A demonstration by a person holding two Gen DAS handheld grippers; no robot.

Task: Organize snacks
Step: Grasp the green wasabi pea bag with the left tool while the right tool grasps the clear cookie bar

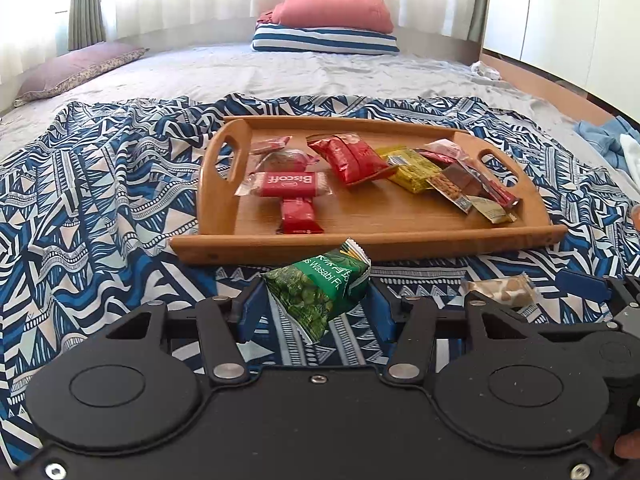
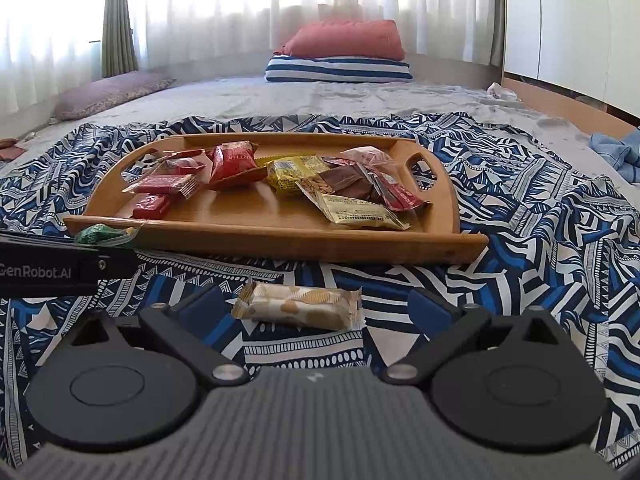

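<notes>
A wooden tray (image 1: pixel 380 242) (image 2: pixel 280 240) lies on the patterned cloth and holds several snack packets, red ones at its left, yellow and brown ones at its right. My left gripper (image 1: pixel 316 296) is shut on a green wasabi pea packet (image 1: pixel 320 290) and holds it just in front of the tray's near rim; the packet also shows in the right wrist view (image 2: pixel 102 234). My right gripper (image 2: pixel 312 308) is open, its blue fingers either side of a beige cookie packet (image 2: pixel 298 306) that lies on the cloth. That packet shows in the left wrist view (image 1: pixel 500 290).
The blue and white patterned cloth (image 1: pixel 100 200) covers the near part of a grey bed. Stacked pillows (image 1: pixel 326 28) lie at the far end, a purple pillow (image 1: pixel 76 70) at the left. Blue clothing (image 1: pixel 608 136) lies at the right edge.
</notes>
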